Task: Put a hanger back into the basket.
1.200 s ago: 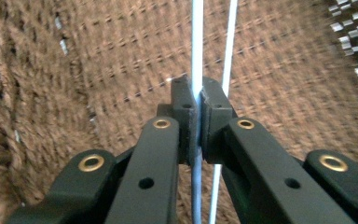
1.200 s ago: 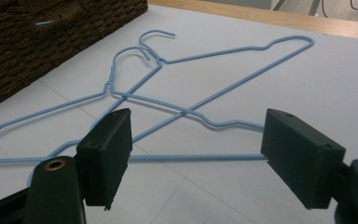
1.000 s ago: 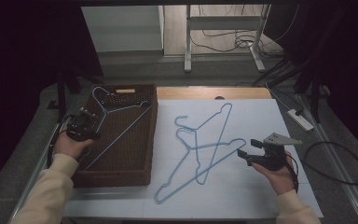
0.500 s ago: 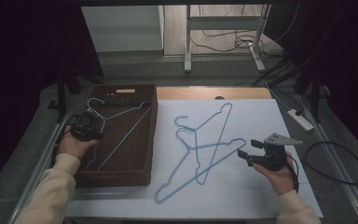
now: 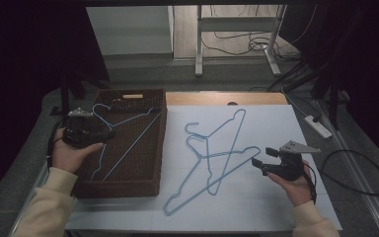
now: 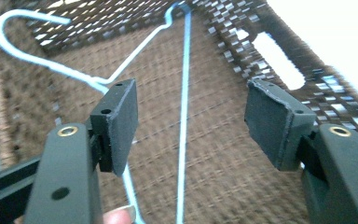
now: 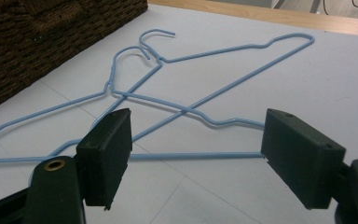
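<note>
So one blue wire hanger (image 5: 123, 136) is lying inside the brown woven basket (image 5: 160, 148) at the desk's (image 5: 276, 207) left side, hook toward the far left corner. The left gripper (image 5: 109, 134) is held just above it; its fingers (image 6: 119, 123) have just been opening and are spread wide, nothing pinched between them. Two more hangers (image 5: 212, 153) are left crossed over each other on the white sheet, mid-desk. The right gripper (image 5: 256, 164) is parked near their lower right end, fingers (image 7: 107, 154) also spread, gripping nothing.

What could go sideways: the crossed pair is probably tangled at the hooks, so if one gets lifted the other may be dragged along. Thin, slick, painted wire is easily lost from flat rubbery pads too. And the basket weave is rough and full of gaps, so a hook could be snagged on the rim.
</note>
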The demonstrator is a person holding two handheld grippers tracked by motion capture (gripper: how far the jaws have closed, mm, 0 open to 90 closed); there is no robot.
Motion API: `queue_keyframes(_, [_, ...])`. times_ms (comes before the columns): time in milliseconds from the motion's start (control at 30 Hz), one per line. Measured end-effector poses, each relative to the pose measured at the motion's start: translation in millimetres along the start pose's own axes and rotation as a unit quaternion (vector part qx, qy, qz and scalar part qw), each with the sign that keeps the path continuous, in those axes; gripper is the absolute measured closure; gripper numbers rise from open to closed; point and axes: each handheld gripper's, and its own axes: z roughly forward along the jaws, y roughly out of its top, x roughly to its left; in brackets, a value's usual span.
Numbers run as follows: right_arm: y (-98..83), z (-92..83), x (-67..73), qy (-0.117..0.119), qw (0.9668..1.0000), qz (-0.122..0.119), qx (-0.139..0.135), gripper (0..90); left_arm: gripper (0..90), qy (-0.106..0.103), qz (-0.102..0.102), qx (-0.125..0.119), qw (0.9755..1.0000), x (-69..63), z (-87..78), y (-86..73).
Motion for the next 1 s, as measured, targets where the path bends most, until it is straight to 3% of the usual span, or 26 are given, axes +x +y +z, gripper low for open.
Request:
queue_keyframes(167, [0.7,-2.0,-0.2,-0.002,1.0000,0.004,-0.005,24.8,33.2,-0.030,0.029,-0.026,0.9988,-17.4,-9.2,-5.5])
queue_keyframes(367, [-0.6,-3.5,0.4,-0.002,1.0000,0.001,-0.004,24.6,30.7,-0.065,0.054,-0.049,0.9952,-45.9,-17.0,-15.9])
queue_keyframes(433, [-0.8,-4.6,0.3,-0.003,1.0000,0.001,-0.006,24.6,30.6,-0.076,0.061,-0.055,0.9938,-55.1,-18.1,-17.9])
queue_keyframes(567, [-1.4,-5.7,0.3,-0.004,1.0000,-0.003,-0.007,24.6,30.6,-0.106,0.087,-0.070,0.9881,-82.1,-19.4,-22.0])
queue_keyframes(633, [-1.7,-5.7,0.0,-0.004,1.0000,-0.002,-0.005,24.6,30.6,-0.121,0.085,-0.073,0.9863,-91.0,-16.4,-23.6])
queue_keyframes(767, [-2.1,-4.9,-0.7,-0.003,1.0000,-0.002,-0.005,24.6,30.6,-0.132,0.082,-0.072,0.9852,-98.5,-9.9,-24.2])
queue_keyframes(1000, [-2.7,-4.5,1.9,-0.003,0.9999,-0.010,-0.002,24.6,30.7,-0.130,0.073,-0.082,0.9854,-103.4,-0.3,-24.4])
